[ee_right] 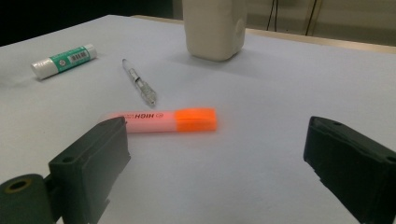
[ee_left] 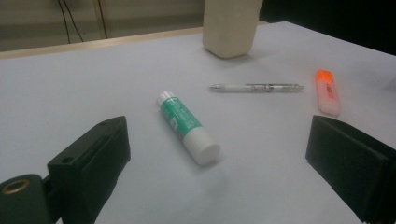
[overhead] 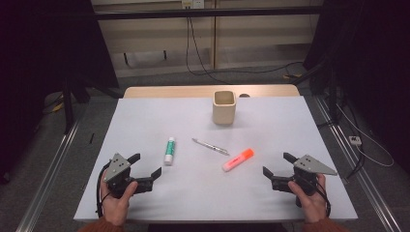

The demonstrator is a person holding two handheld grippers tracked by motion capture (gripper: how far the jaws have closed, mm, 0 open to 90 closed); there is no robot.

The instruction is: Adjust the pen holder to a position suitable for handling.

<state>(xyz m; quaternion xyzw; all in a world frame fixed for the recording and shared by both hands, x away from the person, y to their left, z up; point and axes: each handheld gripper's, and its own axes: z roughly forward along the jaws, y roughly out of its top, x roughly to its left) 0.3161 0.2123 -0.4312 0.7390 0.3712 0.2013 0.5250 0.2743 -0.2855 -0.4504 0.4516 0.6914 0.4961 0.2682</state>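
1. The left gripper (overhead: 146, 165) has its jaws spread wide with nothing between them, held by the person's left hand (overhead: 117, 197) near the table's front left corner

2. The right gripper (overhead: 277, 164) likewise has its jaws wide apart and empty, gripped by the right hand (overhead: 311, 197) near the front right corner; both grippers point inward toward the middle of the table (overhead: 270, 193)

3. Just beyond the left gripper lies a glue stick (overhead: 169, 150) with a green label and white cap, flat on the white tabletop; in the left gripper view the glue stick (ee_left: 188, 127) sits between the two jaws' lines of sight, apart from both

4. An orange highlighter (overhead: 238, 159) lies flat nearer the right gripper; in the right gripper view the highlighter (ee_right: 164, 120) rests just past the jaw seen at left, orange cap pointing toward the other jaw

5. A clear pen (overhead: 210, 146) lies between the glue stick and highlighter, touching neither

6. A beige square cup (overhead: 224, 107) stands upright toward the far edge, well apart from the three items
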